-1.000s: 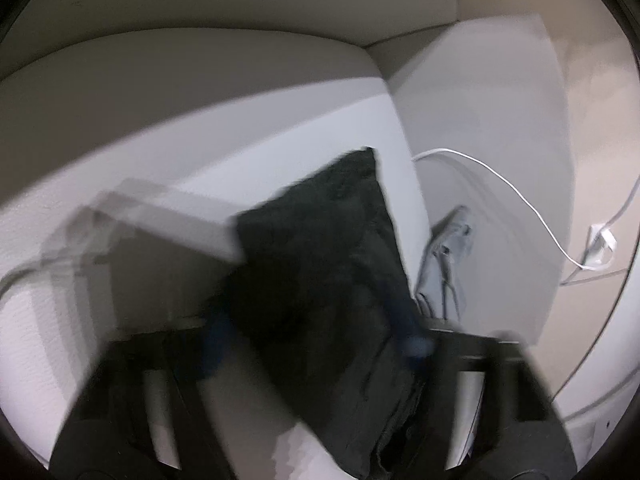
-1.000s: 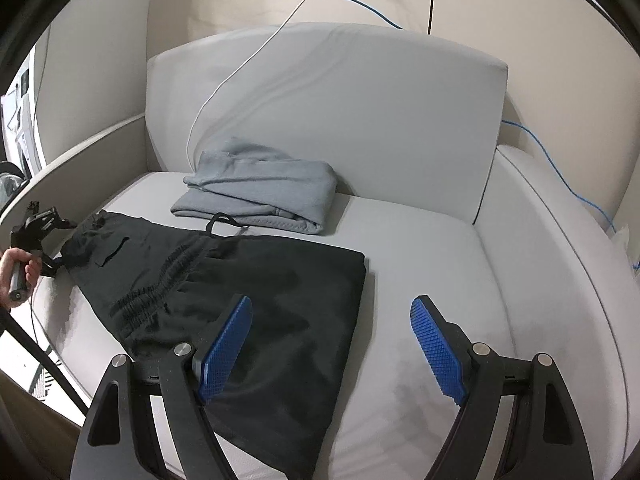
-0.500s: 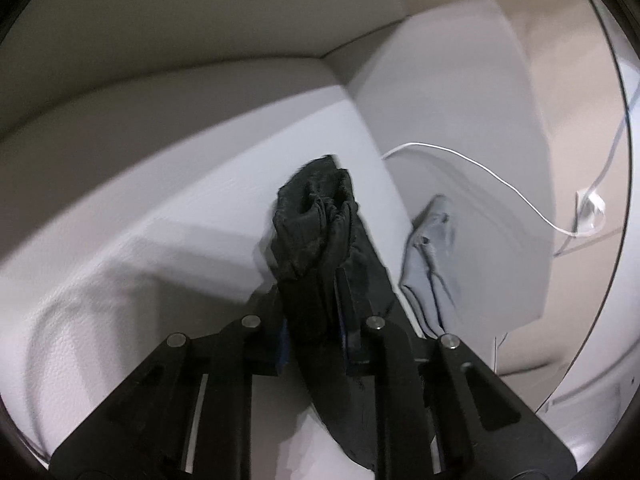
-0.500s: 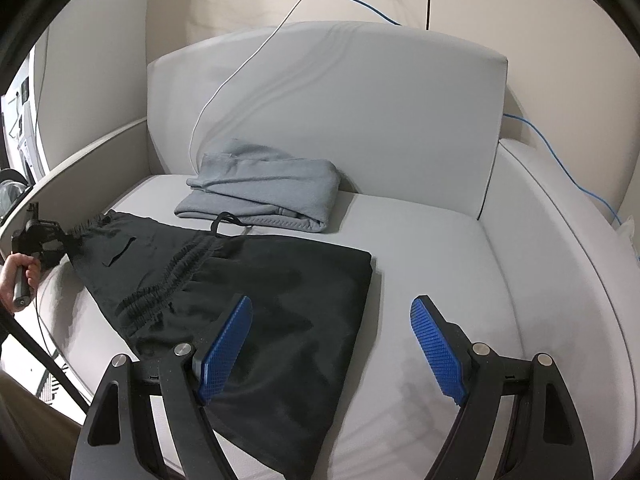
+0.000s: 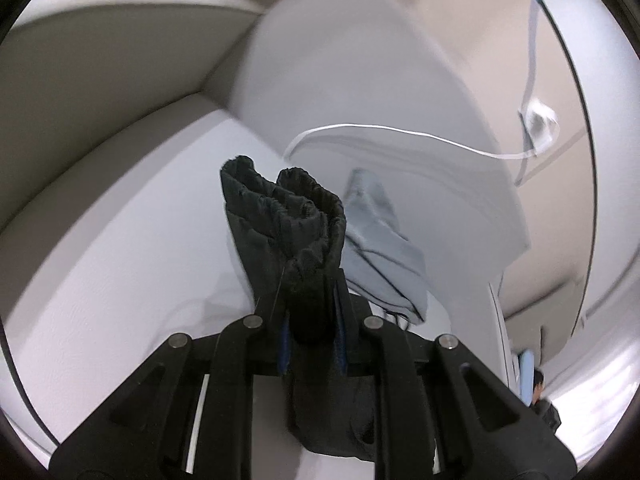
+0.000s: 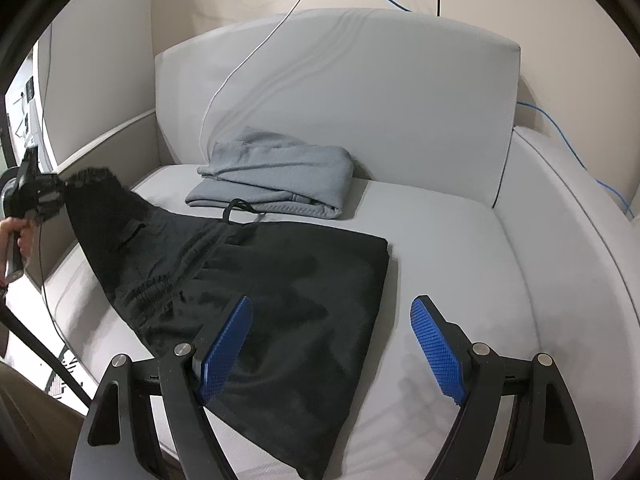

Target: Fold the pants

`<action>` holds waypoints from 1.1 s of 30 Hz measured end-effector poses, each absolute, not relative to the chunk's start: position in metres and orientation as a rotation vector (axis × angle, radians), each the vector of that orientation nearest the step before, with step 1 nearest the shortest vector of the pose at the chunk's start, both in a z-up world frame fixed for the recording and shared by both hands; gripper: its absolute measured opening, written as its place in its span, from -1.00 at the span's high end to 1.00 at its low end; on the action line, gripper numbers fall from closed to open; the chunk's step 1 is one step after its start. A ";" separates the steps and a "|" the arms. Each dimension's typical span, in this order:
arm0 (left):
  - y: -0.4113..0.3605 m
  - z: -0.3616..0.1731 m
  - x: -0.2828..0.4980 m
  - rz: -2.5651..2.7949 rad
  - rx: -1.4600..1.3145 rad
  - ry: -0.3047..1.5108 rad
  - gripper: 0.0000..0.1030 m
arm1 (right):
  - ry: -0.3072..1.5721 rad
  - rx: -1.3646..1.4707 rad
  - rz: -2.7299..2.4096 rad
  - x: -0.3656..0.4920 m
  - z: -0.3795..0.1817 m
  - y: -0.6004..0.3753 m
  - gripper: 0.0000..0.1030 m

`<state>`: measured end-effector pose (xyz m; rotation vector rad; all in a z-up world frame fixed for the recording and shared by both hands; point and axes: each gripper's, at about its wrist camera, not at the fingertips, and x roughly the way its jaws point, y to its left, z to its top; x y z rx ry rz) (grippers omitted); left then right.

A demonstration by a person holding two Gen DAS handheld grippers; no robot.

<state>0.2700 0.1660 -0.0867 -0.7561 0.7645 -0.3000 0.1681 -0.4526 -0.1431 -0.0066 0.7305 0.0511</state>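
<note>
Black pants (image 6: 256, 280) are spread across the seat of a light grey armchair (image 6: 460, 240), most of the fabric lying flat, with the gathered waistband end pulled up off the cushion on the left side. The left gripper (image 5: 310, 320) has that bunched waistband pinched between its blue pads, jaws narrow and clamped right on the cloth, so the elastic edge sticks up past the fingertips in the left wrist view. From the right wrist view you can see a hand (image 6: 16, 236) holding that gripper's handle out by the chair's left arm, and the lifted corner hangs in a slope back down to the seat. The right gripper (image 6: 332, 344) sits wide with nothing between its blue pads, hovering over the near edge of the pants. Folded grey sweats (image 6: 276, 176) sit at the back of the seat, just beside the black pair. A white cable (image 6: 248, 56) drapes down over the backrest.
</note>
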 end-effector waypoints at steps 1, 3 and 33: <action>0.159 -0.079 0.271 -0.320 -0.738 0.760 0.75 | 0.730 -0.004 0.055 0.168 -0.143 -0.453 -0.63; 0.147 -0.065 0.272 -0.354 -0.712 0.753 0.75 | 0.728 0.002 0.060 0.167 -0.143 -0.453 -0.63; -0.065 0.077 0.239 -0.586 -0.461 0.768 0.76 | 0.761 0.208 0.073 0.162 -0.149 -0.488 -0.63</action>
